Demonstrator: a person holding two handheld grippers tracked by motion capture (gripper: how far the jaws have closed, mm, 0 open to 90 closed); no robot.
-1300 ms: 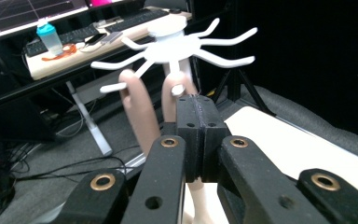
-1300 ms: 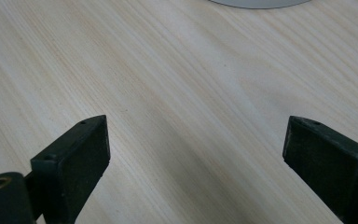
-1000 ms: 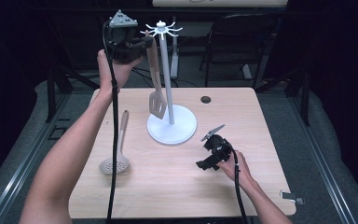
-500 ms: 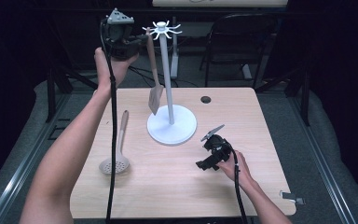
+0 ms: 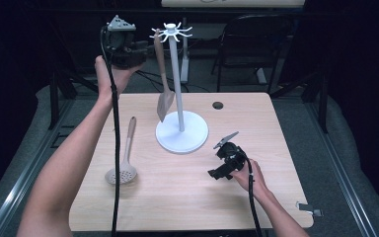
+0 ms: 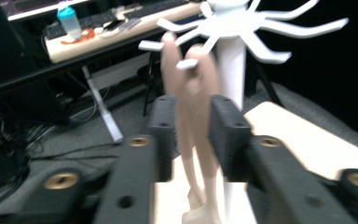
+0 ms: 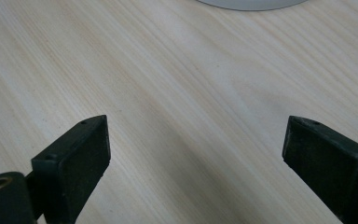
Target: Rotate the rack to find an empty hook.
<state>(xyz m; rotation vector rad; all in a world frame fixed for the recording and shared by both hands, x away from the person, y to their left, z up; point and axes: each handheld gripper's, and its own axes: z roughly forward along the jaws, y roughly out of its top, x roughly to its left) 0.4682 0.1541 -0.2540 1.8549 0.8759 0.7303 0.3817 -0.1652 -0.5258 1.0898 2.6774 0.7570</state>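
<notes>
Left gripper jaws just opened around spatula handle hung on rack; hook seating blurred, possibly shallow, so withdrawal brushing handle could unhook it. Right gripper jaws open, empty.

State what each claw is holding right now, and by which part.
Nothing is gripped. The left claw has just been opening; the spatula hangs from the rack, its handle between the parted pads. The right claw is open over bare table.
</notes>
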